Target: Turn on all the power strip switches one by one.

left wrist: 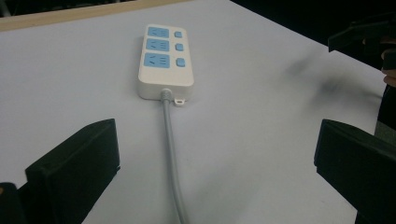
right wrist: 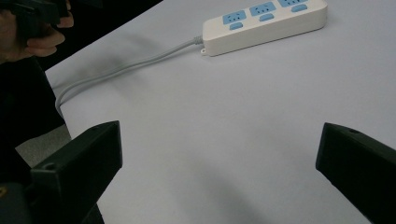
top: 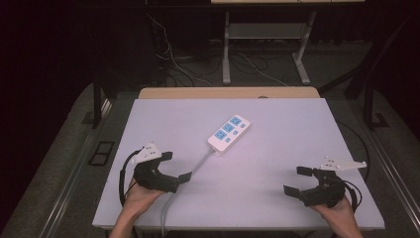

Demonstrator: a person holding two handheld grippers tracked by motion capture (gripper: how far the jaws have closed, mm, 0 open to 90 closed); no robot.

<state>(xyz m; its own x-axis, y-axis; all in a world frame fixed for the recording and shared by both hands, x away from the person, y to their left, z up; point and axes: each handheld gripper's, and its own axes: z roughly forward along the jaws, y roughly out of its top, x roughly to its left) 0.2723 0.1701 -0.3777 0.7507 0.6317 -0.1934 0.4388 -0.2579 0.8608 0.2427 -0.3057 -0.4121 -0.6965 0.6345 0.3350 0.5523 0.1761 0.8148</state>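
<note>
A white power strip [top: 229, 132] with three blue sockets and blue switches lies near the middle of the white table top [top: 277, 148]. Its grey cable [top: 198, 163] runs toward the front left and drops over the table's front edge. My left gripper [top: 177, 166] is open at the front left, right beside that cable. In the left gripper view the cable [left wrist: 170, 140] lies on the table between the wide-apart jaws of the left gripper [left wrist: 215, 140], with the power strip [left wrist: 163, 60] ahead. My right gripper [top: 293, 180] is open at the front right and holds nothing. The right gripper view has the power strip [right wrist: 266, 21] far ahead of the right gripper [right wrist: 219, 140].
A wooden table edge [top: 228, 92] shows behind the white top. Desk legs [top: 226, 49] and loose wires [top: 173, 59] stand on the dark floor beyond. The table's right edge [top: 356, 163] lies close to my right hand.
</note>
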